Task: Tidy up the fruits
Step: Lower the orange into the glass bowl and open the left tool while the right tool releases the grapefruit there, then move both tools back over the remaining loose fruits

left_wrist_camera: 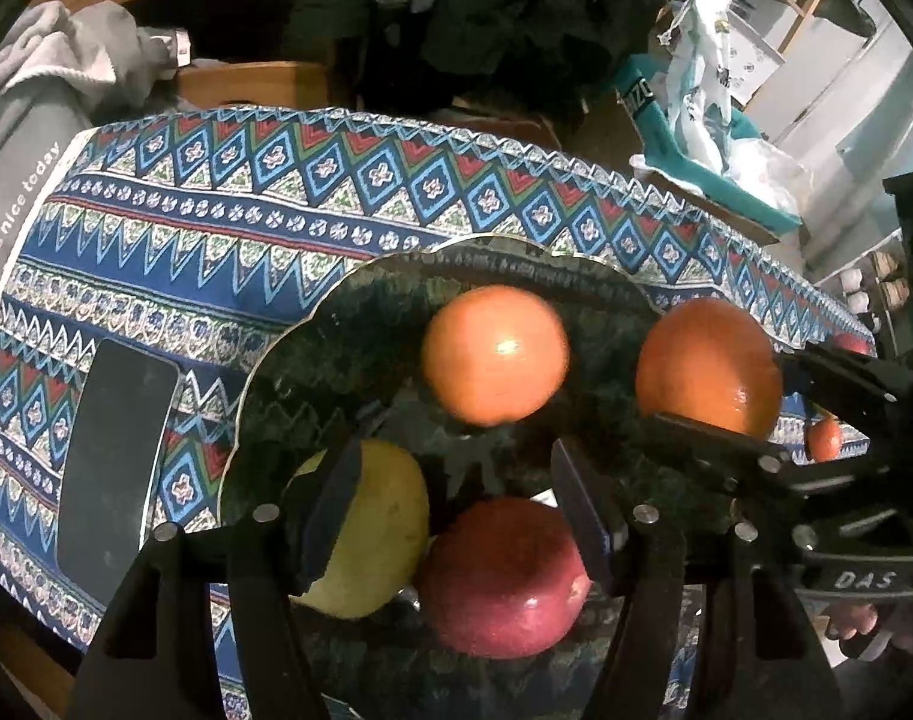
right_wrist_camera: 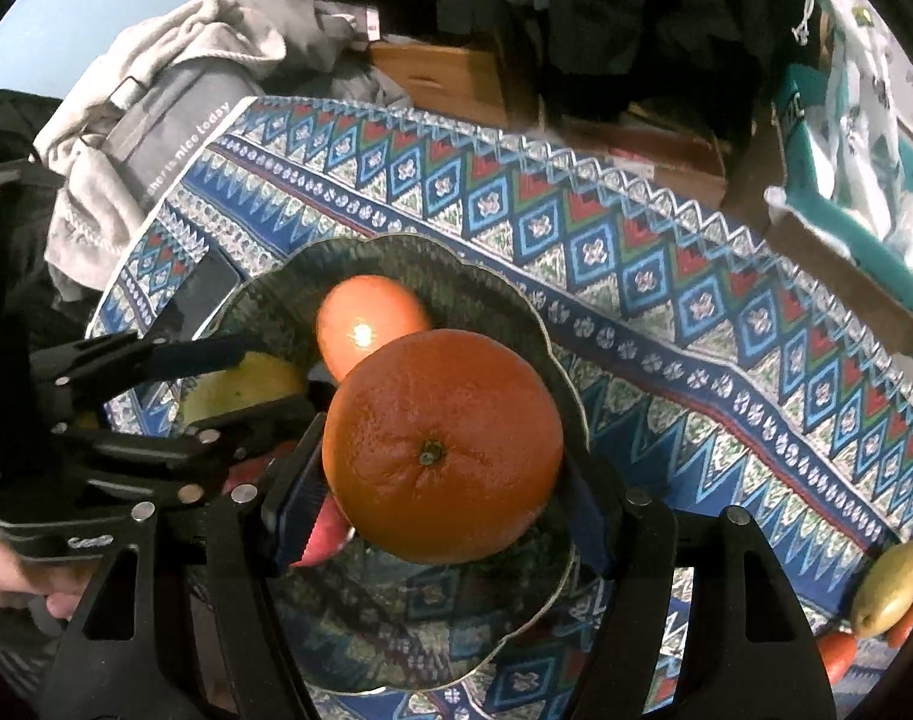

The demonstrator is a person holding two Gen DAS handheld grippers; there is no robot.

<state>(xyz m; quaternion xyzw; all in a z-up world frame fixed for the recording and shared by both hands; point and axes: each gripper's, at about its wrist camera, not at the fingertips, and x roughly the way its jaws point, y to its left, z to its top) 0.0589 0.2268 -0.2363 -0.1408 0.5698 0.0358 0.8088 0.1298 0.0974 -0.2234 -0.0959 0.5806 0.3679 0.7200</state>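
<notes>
Two hands are working over the dark scalloped plate (left_wrist_camera: pixel 336 312), and you are in the middle of the placing step. From the left wrist, your left gripper (left_wrist_camera: pixel 456 462) is pointing steeply down with its tongs apart. The red apple (left_wrist_camera: pixel 504 576) is lying between them, and the yellow fruit (left_wrist_camera: pixel 372 546) is sitting partly behind the left pad. I cannot tell whether the pads are pressing on either. A smooth orange (left_wrist_camera: pixel 495 354) is resting further back on the plate. From the right wrist, your right gripper (right_wrist_camera: pixel 444 462) is clamping the big dimpled orange (right_wrist_camera: pixel 438 450) from both sides and holding it above the plate's near half. The fruit is round, so it is showing no real long axis. Its stem end is facing up at the camera, in line with the fingers. Next you are probably looking for the bare patch beside the red apple, lowering gently and releasing without nudging the neighbours into a roll.
</notes>
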